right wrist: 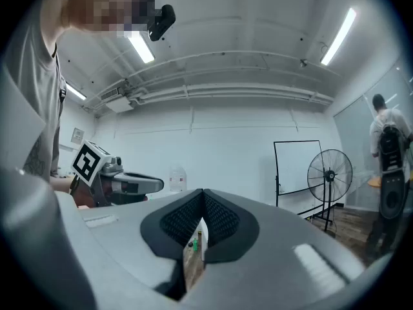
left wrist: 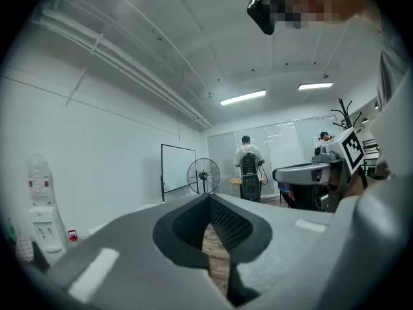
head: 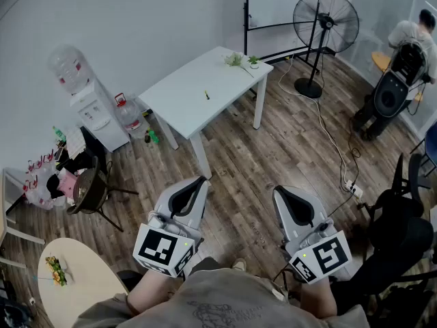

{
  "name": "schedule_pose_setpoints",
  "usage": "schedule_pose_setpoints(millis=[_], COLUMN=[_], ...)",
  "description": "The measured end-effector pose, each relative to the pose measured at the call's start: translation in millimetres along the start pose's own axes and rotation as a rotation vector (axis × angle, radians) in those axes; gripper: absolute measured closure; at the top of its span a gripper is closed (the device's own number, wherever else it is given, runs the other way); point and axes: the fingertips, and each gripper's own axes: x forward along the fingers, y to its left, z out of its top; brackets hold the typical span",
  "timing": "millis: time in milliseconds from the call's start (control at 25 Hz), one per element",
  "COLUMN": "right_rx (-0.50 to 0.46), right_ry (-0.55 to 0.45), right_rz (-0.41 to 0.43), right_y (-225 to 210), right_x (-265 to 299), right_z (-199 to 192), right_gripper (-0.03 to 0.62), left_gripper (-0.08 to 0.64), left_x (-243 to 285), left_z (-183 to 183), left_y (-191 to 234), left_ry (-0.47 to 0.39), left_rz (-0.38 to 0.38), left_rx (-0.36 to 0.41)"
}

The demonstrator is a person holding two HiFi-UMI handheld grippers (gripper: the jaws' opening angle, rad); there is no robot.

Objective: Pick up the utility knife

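Observation:
The utility knife (head: pixel 206 95) is a small yellow-and-black item lying near the middle of the white table (head: pixel 184 104) across the room. Both grippers are held low, close to the person's body and well short of the table. My left gripper (head: pixel 198 182) points towards the table with its jaws closed and nothing between them; in the left gripper view its tips (left wrist: pixel 209 202) meet over wood floor. My right gripper (head: pixel 279 191) is likewise shut and empty, tips (right wrist: pixel 202 196) together. The knife does not show in either gripper view.
Small potted plants (head: pixel 235 60) sit at the table's far end. A water dispenser (head: pixel 89 108) stands at the left, a floor fan (head: pixel 326 22) beyond the table, and a person (head: pixel 410 36) at the far right. A black office chair (head: pixel 403 231) and cables (head: pixel 351 183) lie right; a round beige table (head: pixel 68 285) is near left.

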Motion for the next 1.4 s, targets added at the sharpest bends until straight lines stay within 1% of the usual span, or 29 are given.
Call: schedule_pose_setpoints(millis=[280, 480, 680, 760, 840, 920, 960, 1000, 1040, 1240, 1400], right_rx=[-0.017, 0.005, 0.005, 0.006, 0.010, 0.013, 0.014, 0.015, 0.016, 0.017, 0.019], right_ry=[0.035, 0.039, 0.051, 0.058, 0.067, 0.071, 0.072, 0.072, 0.073, 0.094, 0.119], right_rz=[-0.020, -0.010, -0.013, -0.011, -0.004, 0.001, 0.000, -0.002, -0.003, 0.002, 0.010], right_y=[-7, -4, -5, -3, -1, -1, -3, -4, -6, -16, -30], right_x=[-4, -4, -8, -8, -8, -7, -6, -4, -2, 13, 36], right_z=[-3, -9, -15, -17, -19, -21, -22, -22, -23, -32, -40], right_gripper=[0.565, 0.565, 0.565, 0.565, 0.565, 0.565, 0.565, 0.565, 0.565, 0.563, 0.565], left_gripper=[0.559, 0.558, 0.560, 0.560, 0.560, 0.558, 0.529, 0.392, 0.367, 0.365, 0.367], left_x=[1, -3, -1, -4, -7, -9, -10, -9, -8, 9, 32], left_z=[0, 0, -6, -8, -10, -10, -10, -11, -12, -24, -26], left_y=[-9, -13, -18, -17, -12, 1, 9, 15, 20, 34, 52], left_ry=[-0.003, -0.038, -0.026, -0.003, 0.006, -0.005, -0.013, -0.016, -0.014, -0.013, -0.004], left_rz=[-0.014, -0.014, -0.014, -0.002, 0.027, 0.106, 0.152, 0.183, 0.198, 0.195, 0.203], left_rx=[-0.011, -0.055, -0.024, 0.004, 0.023, 0.017, 0.010, 0.005, -0.002, -0.047, -0.030])
